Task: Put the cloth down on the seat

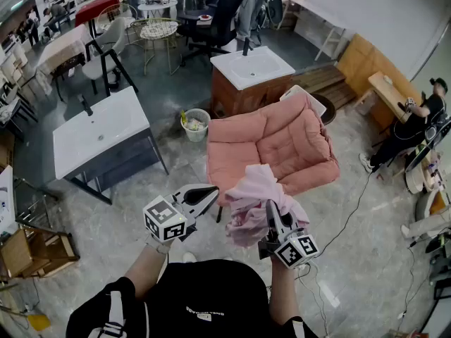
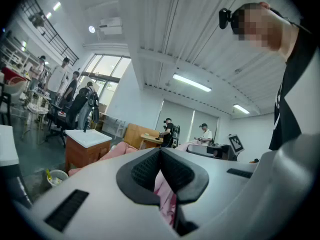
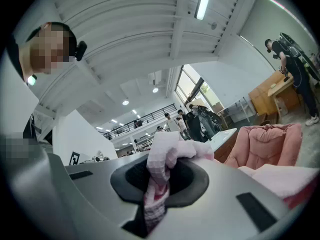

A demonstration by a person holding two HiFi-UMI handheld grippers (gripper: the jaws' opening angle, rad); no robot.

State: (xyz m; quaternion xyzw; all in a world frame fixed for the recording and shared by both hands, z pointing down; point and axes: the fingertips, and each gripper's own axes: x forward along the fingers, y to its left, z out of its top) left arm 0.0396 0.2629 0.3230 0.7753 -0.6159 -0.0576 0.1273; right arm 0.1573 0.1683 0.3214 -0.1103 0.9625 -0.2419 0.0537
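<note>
A pink checked cloth (image 1: 255, 201) hangs bunched in the air just in front of the pink cushioned seat (image 1: 282, 143). My right gripper (image 1: 270, 208) is shut on it from below; in the right gripper view the cloth (image 3: 167, 151) spills out over the jaws of the right gripper (image 3: 159, 165), with the seat (image 3: 267, 144) beyond. My left gripper (image 1: 213, 194) meets the cloth's left edge with its jaws together. In the left gripper view the left gripper (image 2: 160, 152) shows pink cloth (image 2: 165, 196) caught in the slot between its jaws.
Two white-topped basin cabinets (image 1: 99, 129) (image 1: 250, 67) stand left of and behind the seat, with a small white bucket (image 1: 196, 124) between them. Wooden boards (image 1: 366, 69) and a seated person (image 1: 416, 118) are at the right. Cables (image 1: 352, 210) cross the floor.
</note>
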